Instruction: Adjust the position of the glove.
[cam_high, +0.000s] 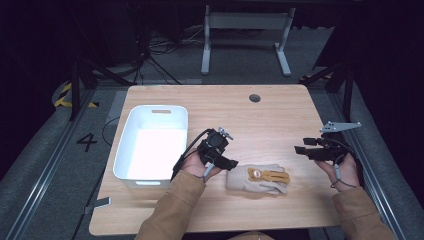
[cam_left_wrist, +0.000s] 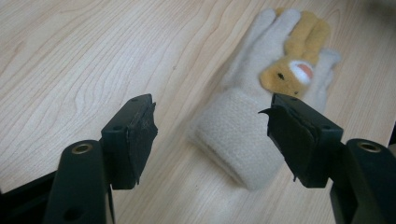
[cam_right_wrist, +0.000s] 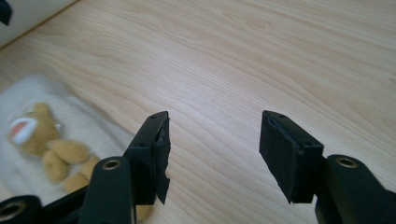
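Glove (cam_high: 258, 179), cream with a tan bear, is laid flat on the worktop (cam_high: 280, 120) near its near edge. Left claw (cam_left_wrist: 212, 135) is held spread just beside its cuff. Right claw (cam_right_wrist: 212, 156) is held spread, well apart to the right.

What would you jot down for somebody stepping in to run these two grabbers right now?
Left hand-held gripper: open, empty, at the cuff end of the glove.
Right hand-held gripper: open, empty, off to the glove's right above bare table.
Glove: cream with a bear on it, lying flat near the front edge.
White bin: at the left, nothing in it.
Done: nothing grasped.
Left: probably grip the glove; likely the bin next.
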